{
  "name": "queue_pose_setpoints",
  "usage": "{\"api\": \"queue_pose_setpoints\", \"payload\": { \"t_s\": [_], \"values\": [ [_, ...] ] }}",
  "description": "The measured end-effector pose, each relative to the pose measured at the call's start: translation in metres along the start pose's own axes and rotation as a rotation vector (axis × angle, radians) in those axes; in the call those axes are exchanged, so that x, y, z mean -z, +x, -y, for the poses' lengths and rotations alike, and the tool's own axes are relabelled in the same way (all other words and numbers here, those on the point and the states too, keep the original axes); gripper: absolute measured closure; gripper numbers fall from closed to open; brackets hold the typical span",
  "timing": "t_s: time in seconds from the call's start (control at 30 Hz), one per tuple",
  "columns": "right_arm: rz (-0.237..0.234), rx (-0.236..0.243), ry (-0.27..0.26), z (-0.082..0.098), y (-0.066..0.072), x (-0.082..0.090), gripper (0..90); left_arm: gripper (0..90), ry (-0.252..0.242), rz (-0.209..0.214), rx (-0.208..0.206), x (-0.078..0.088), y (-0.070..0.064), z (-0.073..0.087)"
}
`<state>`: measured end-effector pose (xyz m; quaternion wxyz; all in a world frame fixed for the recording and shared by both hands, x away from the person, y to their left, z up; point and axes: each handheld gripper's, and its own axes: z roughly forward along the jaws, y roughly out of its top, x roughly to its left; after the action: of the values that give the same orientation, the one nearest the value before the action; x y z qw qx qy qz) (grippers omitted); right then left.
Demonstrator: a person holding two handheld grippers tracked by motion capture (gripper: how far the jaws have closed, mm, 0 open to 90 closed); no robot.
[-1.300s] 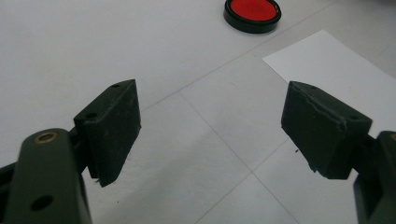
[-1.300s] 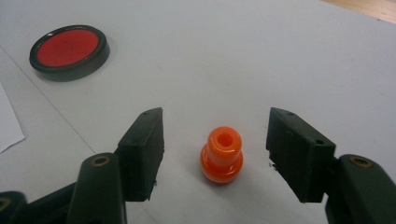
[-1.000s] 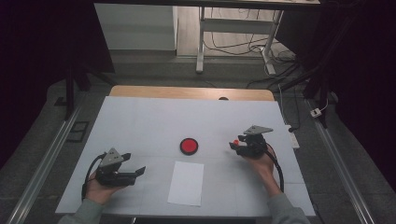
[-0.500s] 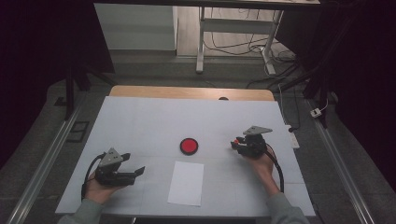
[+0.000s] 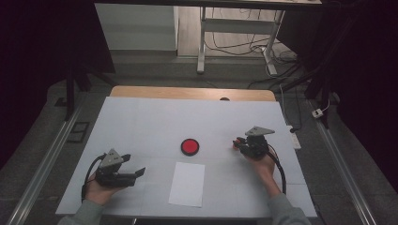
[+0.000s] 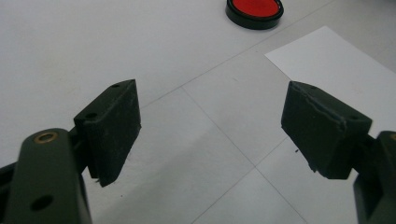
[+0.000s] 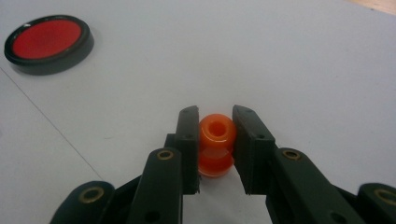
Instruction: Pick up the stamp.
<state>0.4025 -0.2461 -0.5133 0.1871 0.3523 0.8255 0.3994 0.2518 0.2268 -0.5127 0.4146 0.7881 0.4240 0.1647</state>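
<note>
Covering the wooden table [image 5: 141, 92], a white sheet [image 5: 141, 126] amid dark surroundings.

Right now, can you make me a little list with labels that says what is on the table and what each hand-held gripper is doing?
table: white table
spool: small orange spool, on the table, between the right jaws
right hand-held gripper: jaws have just closed, pads pressing the spool's sides
left hand-held gripper: jaws wide open, nothing between them, low over the table
disc: red disc with black rim, mid-table
paper: white sheet, near edge, below the disc
</note>
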Motion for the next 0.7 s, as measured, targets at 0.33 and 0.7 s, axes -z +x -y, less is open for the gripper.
{"api": "queue_pose_setpoints", "payload": {
  "t_s": [0.33, 0.7],
  "values": [
    [-0.017, 0.004, -0.035, -0.003, 0.003, 0.005, 71.7, 20.2, -0.002, -0.005, 0.000, 0.000, 0.000, 0.000],
    [-0.050, 0.003, -0.095, -0.009, 0.013, 0.019, 71.7, 20.2, -0.005, -0.008, 0.003, 0.000, 0.000, 0.000]
  ]
}}
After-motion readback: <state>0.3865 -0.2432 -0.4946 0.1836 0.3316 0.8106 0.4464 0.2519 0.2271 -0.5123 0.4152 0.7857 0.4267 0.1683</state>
